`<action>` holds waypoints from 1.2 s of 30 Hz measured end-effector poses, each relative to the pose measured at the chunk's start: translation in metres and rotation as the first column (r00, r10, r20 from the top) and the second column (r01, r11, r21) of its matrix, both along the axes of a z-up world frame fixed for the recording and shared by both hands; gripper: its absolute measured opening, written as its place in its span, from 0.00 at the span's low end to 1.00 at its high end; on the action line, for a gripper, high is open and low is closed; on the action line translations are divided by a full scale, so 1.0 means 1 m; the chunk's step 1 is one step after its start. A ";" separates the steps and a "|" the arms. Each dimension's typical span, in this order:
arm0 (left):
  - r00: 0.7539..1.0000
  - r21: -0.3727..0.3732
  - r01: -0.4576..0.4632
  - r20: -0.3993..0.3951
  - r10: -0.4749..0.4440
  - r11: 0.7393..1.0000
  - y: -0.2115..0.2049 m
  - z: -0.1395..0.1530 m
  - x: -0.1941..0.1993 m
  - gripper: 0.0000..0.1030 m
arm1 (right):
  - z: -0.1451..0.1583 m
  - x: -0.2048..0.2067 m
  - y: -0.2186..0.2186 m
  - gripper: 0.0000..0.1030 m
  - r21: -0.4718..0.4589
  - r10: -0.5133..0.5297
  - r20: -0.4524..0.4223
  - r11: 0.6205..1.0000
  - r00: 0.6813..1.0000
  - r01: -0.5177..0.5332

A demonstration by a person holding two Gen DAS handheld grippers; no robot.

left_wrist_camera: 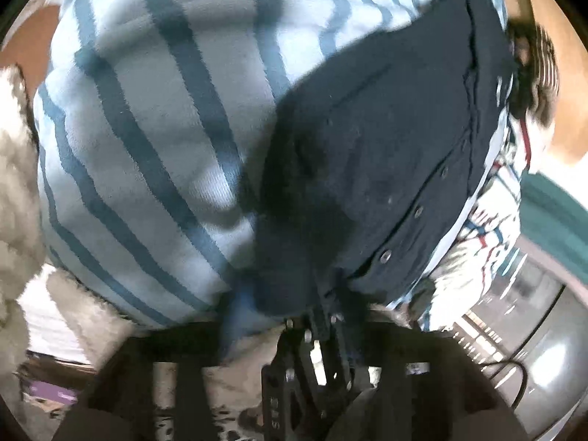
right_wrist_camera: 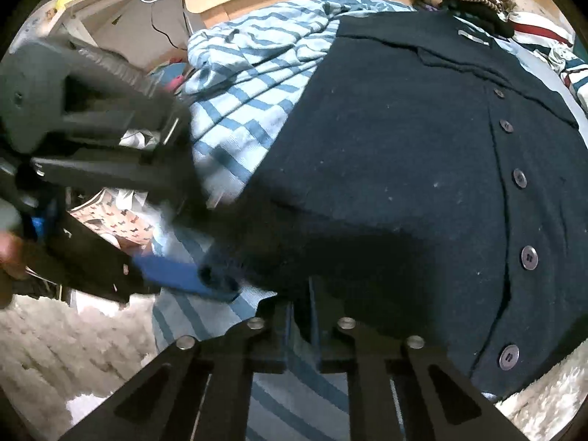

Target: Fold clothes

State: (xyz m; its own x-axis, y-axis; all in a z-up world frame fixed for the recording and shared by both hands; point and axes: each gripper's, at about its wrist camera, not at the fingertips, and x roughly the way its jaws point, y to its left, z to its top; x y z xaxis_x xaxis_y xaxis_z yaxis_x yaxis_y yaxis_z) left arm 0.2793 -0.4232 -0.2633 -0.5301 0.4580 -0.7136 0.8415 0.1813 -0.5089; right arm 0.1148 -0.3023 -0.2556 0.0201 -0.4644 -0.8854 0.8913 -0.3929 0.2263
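Cardigan [right_wrist_camera: 404,169] in rt gripper [right_wrist_camera: 301,305] jaws

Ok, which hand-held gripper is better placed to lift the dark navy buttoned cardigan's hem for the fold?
Probably right. The right hand-held gripper is shut on the dark navy buttoned cardigan at its lower hem; the left hand-held gripper stands open beside the corner, gripping nothing.

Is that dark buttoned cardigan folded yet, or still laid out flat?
Mostly spread. The cardigan lies open-faced on the striped blanket, its row of buttons running in one unbroken line; only its lower left edge looks bunched.
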 end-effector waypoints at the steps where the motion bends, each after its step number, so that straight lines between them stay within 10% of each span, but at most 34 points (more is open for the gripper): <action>1: 1.000 -0.007 -0.012 -0.011 0.012 1.000 -0.002 0.001 0.002 0.67 | 0.002 0.001 0.000 0.09 -0.008 0.004 -0.005 1.000 1.000 -0.004; 17: 0.962 0.093 -0.234 -0.123 0.245 0.968 0.023 -0.035 0.012 0.66 | 0.011 -0.020 0.000 0.08 -0.066 -0.035 0.057 0.997 0.998 0.039; 25: 0.965 0.068 -0.246 -0.073 0.251 0.967 0.027 -0.035 0.013 0.20 | 0.010 -0.018 0.002 0.08 -0.052 -0.026 0.076 0.998 0.997 0.030; 36: 0.982 -0.027 -0.191 -0.019 0.190 0.981 0.022 -0.009 0.009 0.06 | 0.002 -0.011 0.003 0.15 0.011 -0.054 0.108 0.999 0.993 0.053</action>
State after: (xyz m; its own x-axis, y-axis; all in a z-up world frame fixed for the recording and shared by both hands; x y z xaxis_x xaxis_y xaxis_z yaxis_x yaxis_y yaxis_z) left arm 0.2879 -0.4016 -0.2726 -0.6171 0.3274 -0.7155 0.7847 0.3229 -0.5291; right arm 0.1043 -0.2991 -0.2535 0.0917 -0.4604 -0.8829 0.8392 -0.4415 0.3174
